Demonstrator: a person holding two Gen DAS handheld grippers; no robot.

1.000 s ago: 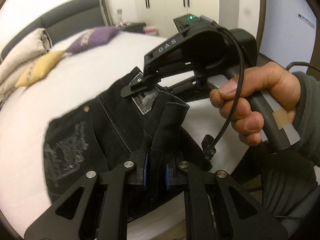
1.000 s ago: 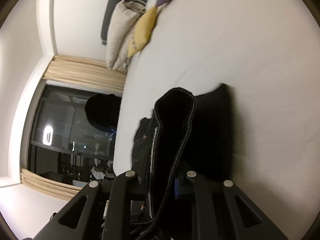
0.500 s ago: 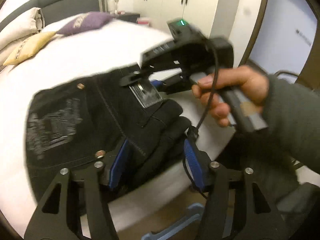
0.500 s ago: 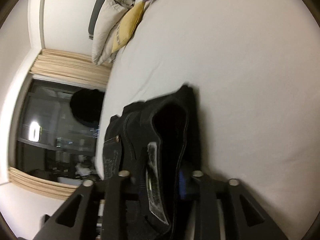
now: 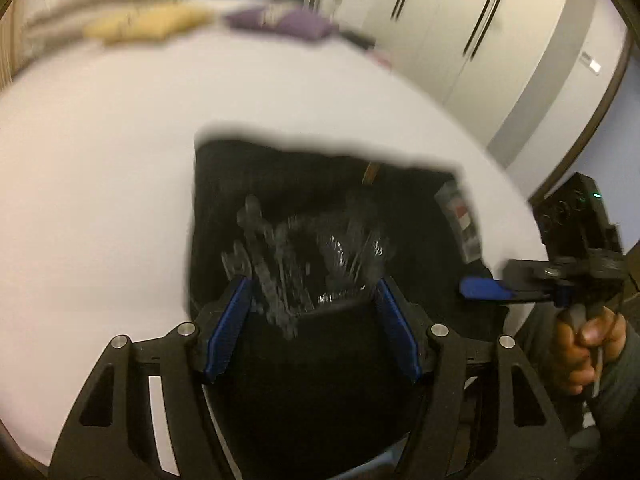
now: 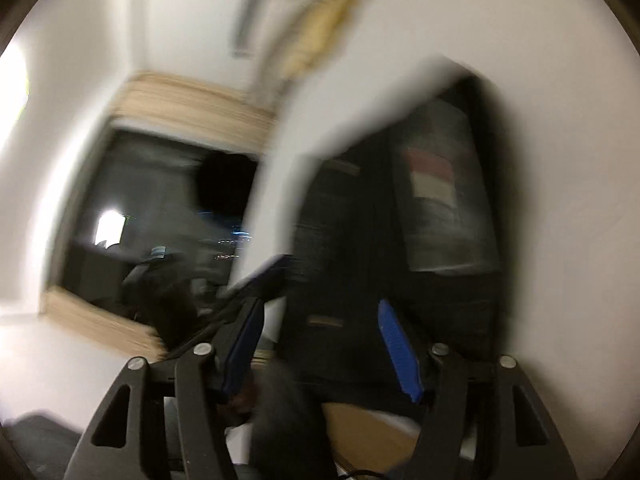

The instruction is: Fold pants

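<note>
The black pants (image 5: pixel 320 216) lie folded in a compact bundle near the front edge of the white bed (image 5: pixel 100 184), a silver print on the back pocket facing up. My left gripper (image 5: pixel 312 320) is open, its blue pads spread above the near part of the bundle, holding nothing. My right gripper (image 5: pixel 484 290) shows at the bundle's right edge in the left wrist view. In the blurred right wrist view the right gripper (image 6: pixel 320 340) is open over the pants (image 6: pixel 440 208), whose waist label faces up.
Yellow and purple cushions (image 5: pixel 152 26) and pale pillows lie at the head of the bed. A white wardrobe (image 5: pixel 472 28) stands to the right. A dark window with beige curtains (image 6: pixel 160 208) is beyond the bed's left side. The bed edge is just below the bundle.
Both grippers have opened and let go of the pants. The bundle now rests on the bed, and both grippers have drawn back from it; both views are blurred by motion.
</note>
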